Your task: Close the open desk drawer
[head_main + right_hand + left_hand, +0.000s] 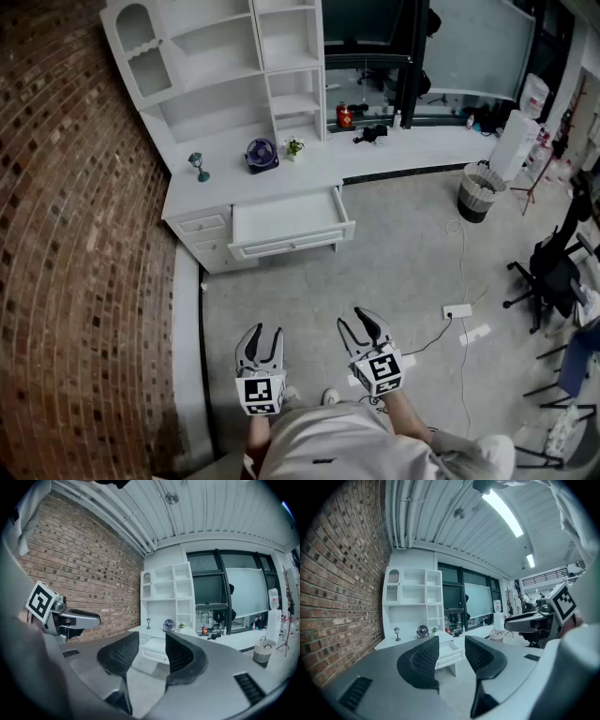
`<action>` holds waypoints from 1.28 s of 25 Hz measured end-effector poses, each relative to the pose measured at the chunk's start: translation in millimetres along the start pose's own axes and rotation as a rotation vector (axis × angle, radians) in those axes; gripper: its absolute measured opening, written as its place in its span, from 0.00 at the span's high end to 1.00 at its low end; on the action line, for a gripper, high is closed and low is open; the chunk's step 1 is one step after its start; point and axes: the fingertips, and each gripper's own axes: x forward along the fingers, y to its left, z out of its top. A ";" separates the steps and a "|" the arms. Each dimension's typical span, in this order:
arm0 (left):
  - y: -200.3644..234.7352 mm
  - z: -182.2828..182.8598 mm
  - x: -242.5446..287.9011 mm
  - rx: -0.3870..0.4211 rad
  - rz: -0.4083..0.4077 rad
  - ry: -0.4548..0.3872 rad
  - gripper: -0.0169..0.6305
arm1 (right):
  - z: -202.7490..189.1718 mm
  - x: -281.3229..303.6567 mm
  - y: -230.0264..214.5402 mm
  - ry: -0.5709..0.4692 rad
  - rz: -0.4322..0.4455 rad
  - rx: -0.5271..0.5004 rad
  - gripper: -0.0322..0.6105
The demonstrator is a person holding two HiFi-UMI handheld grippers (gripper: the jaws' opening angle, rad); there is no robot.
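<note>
A white desk (225, 155) with a shelf hutch stands against the brick wall. Its wide middle drawer (289, 221) is pulled out and looks empty; the same drawer (449, 650) shows far off between the left jaws, and the drawer (152, 651) between the right jaws. My left gripper (262, 341) and right gripper (363, 325) hover side by side over the floor, well short of the desk. Both are open with nothing between their jaws. The left gripper (451, 656) and right gripper (152, 653) point toward the desk, roughly level.
On the desk stand a small lamp (198, 166), a round fan (262, 155) and a tiny plant (294, 146). A waste bin (479, 190) sits right of the desk, a power strip (457, 311) with a cable lies on the floor, and office chairs (551, 272) are at far right.
</note>
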 end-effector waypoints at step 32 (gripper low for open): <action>96.1 -28.7 128.9 -0.041 -0.083 0.021 0.69 | -10.6 167.4 -9.0 0.091 -0.037 0.003 0.66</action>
